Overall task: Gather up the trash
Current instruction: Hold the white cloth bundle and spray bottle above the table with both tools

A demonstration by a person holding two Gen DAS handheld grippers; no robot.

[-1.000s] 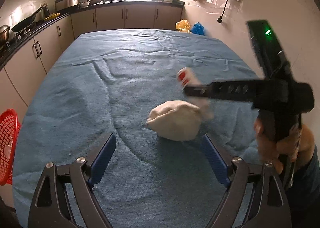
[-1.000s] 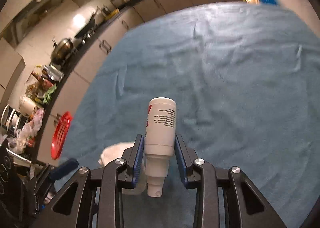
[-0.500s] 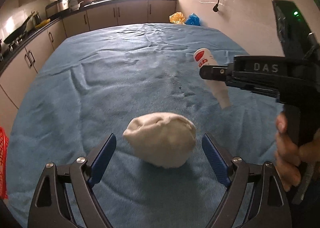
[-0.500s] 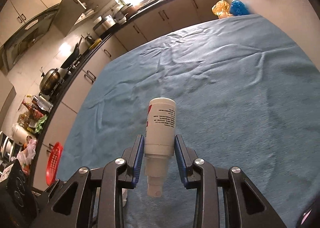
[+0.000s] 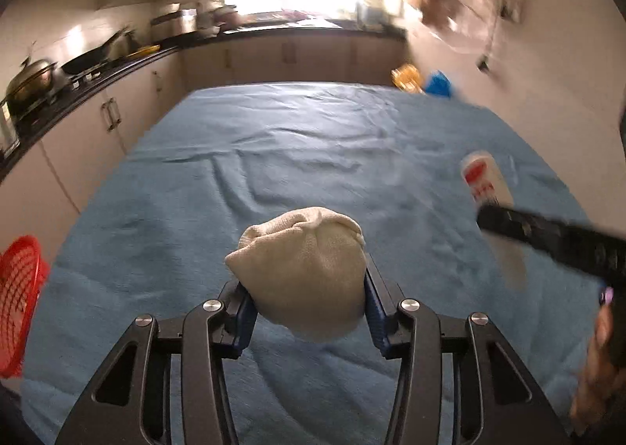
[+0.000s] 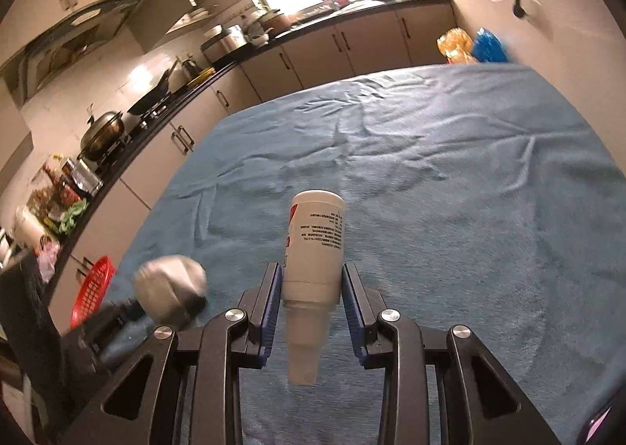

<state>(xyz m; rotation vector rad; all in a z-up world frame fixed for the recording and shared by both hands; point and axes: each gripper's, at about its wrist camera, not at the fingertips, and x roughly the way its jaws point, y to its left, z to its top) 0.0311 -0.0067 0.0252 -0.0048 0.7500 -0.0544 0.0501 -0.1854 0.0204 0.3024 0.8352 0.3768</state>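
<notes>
Starting at your left, the red plastic mesh basket [image 5: 19, 304] sat off the table's left edge, nearest your left gripper [image 5: 307, 298], whose jaws were closing on the cream knitted cloth ball [image 5: 301, 273], blue pads pressing both its sides just above the blue towelling table cover [image 5: 313, 155]. It looked soft, rounded and puckered on top. Further right, your right gripper [image 6: 312, 296] held narrow around a white cylindrical spray bottle with red label [image 6: 315, 245], nozzle end toward you, long axis running along the fingers, clear of the cover.

The white bottle [image 6: 315, 245] carries fine black print and red marks — too small to read.
</notes>
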